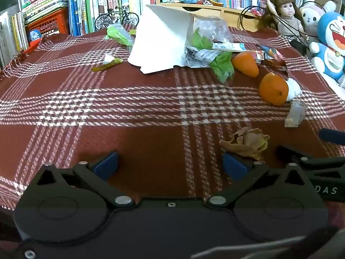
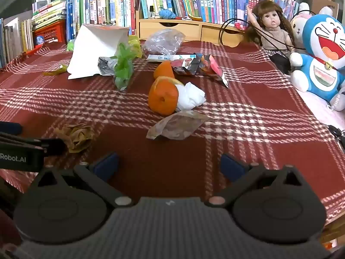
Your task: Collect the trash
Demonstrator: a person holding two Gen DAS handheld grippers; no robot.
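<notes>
Trash lies scattered on a red plaid tablecloth (image 1: pixel 133 99). A white paper bag (image 1: pixel 161 41) lies on its side with green plastic (image 1: pixel 224 67) and wrappers spilling out. Two orange peel pieces (image 1: pixel 273 90) (image 2: pixel 163 97) lie beside a white tissue (image 2: pixel 190 97). A clear wrapper (image 2: pixel 179 125) and a crumpled brown paper (image 1: pixel 248 142) (image 2: pixel 75 136) lie nearer. My left gripper (image 1: pixel 170 166) is open above bare cloth, the brown paper just past its right fingertip. My right gripper (image 2: pixel 170 165) is open too, with nothing between its fingers; the clear wrapper lies just ahead.
Books (image 2: pixel 172 2) line the back, with a wooden drawer unit (image 2: pixel 189 29) and a red crate (image 1: pixel 49 23). A doll (image 2: pixel 273 32) and plush toys (image 2: pixel 323 54) sit at the right edge. A model bicycle (image 1: pixel 117 18) stands at the back.
</notes>
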